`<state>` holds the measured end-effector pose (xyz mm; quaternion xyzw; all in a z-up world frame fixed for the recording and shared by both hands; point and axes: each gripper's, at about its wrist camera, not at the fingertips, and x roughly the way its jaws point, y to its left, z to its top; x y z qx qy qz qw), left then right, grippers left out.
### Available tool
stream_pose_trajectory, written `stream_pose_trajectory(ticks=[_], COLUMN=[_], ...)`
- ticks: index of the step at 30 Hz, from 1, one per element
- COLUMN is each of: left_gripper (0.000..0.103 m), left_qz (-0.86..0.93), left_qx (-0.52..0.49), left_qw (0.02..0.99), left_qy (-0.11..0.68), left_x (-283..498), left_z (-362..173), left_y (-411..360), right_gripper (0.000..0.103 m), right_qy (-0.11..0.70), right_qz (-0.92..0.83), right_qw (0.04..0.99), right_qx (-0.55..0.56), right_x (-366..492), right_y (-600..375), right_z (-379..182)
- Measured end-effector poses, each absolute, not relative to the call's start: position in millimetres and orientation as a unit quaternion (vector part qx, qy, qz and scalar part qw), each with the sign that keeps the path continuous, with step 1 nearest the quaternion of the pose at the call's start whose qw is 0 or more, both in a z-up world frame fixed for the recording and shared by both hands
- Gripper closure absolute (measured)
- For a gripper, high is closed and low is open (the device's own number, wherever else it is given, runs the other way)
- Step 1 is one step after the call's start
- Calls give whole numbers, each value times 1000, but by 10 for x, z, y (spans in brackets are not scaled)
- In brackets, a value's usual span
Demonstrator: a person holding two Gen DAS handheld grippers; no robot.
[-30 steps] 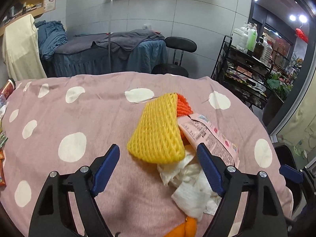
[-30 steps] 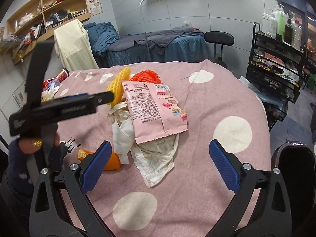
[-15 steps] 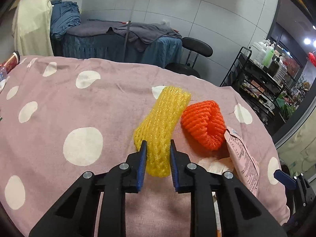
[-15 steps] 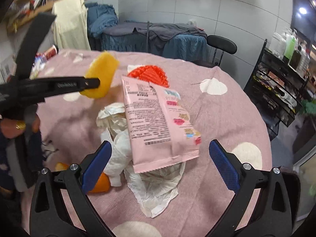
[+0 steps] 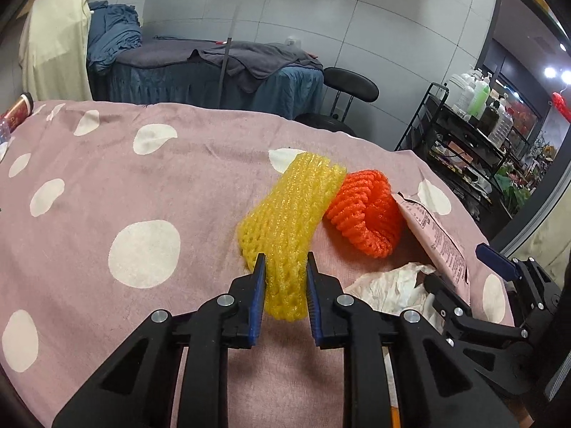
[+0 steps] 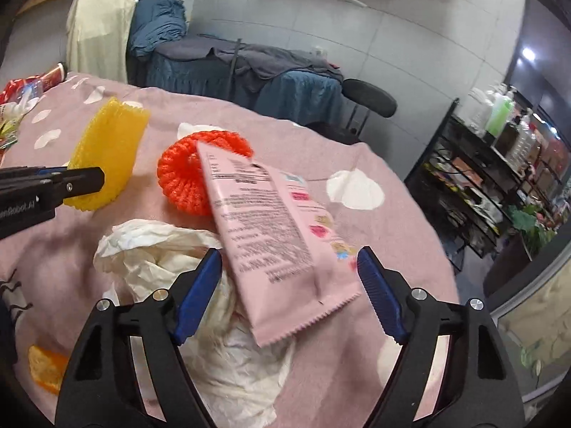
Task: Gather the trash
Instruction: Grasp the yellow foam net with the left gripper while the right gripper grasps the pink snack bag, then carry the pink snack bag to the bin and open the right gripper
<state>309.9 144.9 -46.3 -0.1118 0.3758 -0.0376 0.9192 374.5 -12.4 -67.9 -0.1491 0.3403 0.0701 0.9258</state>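
Left gripper (image 5: 283, 271) clamps yellow foam net (image 5: 289, 214), just left of orange foam net (image 5: 367, 214). Right gripper (image 6: 289, 267) closing, unclamped, astride pink wrapper (image 6: 274, 239) overlapping orange net.

The yellow net sleeve (image 5: 289, 221) is soft foam mesh, matt and bumpy; the orange net sleeve (image 5: 364, 214) looks the same. The pink wrapper (image 6: 271, 235) is smooth printed film with a serrated edge. The tissue (image 6: 171, 249) is crumpled white paper. A matt, fuzzy pink cloth (image 5: 142, 178) with white dots covers the bench. Each claw has black matt plastic arms, ribbed blue pads (image 6: 200, 292) and shiny metal rivets.
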Motion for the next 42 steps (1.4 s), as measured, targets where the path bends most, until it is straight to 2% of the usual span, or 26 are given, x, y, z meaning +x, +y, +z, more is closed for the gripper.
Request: stream_pose_trajectory(ticks=[1, 2, 3, 6, 9, 10, 13, 15, 28, 42], left_gripper=[82, 82, 82, 82, 82, 82, 82, 83, 83, 83], left_qz=[-37, -36, -36, -37, -38, -38, -41, -44, -75, -146], left_qx=[-111, -111, -111, -115, -118, -120, -126, -128, -148, -139], left_qw=[920, 920, 921, 920, 920, 920, 921, 923, 932, 936], left_qy=[375, 374, 373, 372, 372, 371, 367, 361, 322, 287], left_x=[3092, 3083, 3078, 3061, 3013, 2988, 2900, 2821, 2146, 1596], left_z=[-466, -466, -466, -473, -478, -476, -459, -422, -198, 74], left_y=[1447, 1448, 1451, 1471, 1477, 1482, 1487, 1482, 1326, 760], right_gripper=[26, 40, 61, 63, 70, 76, 84, 96, 98, 98], right_qy=[342, 344, 350, 352, 353, 355, 365, 365, 337, 315], right_qz=[70, 71, 73, 101, 126, 134, 160, 174, 200, 170], right_qw=[926, 926, 925, 926, 925, 924, 917, 914, 916, 923], right_qx=[-146, -142, -131, -88, -57, -45, 6, 35, 89, 144], right_x=[3778, 3804, 3844, 3804, 3688, 3660, 3560, 3454, 2701, 2095], right_y=[-132, -136, -173, -314, -468, -506, -711, -842, -1343, -2026], right_z=[-678, -680, -678, -616, -536, -520, -468, -425, -234, -252])
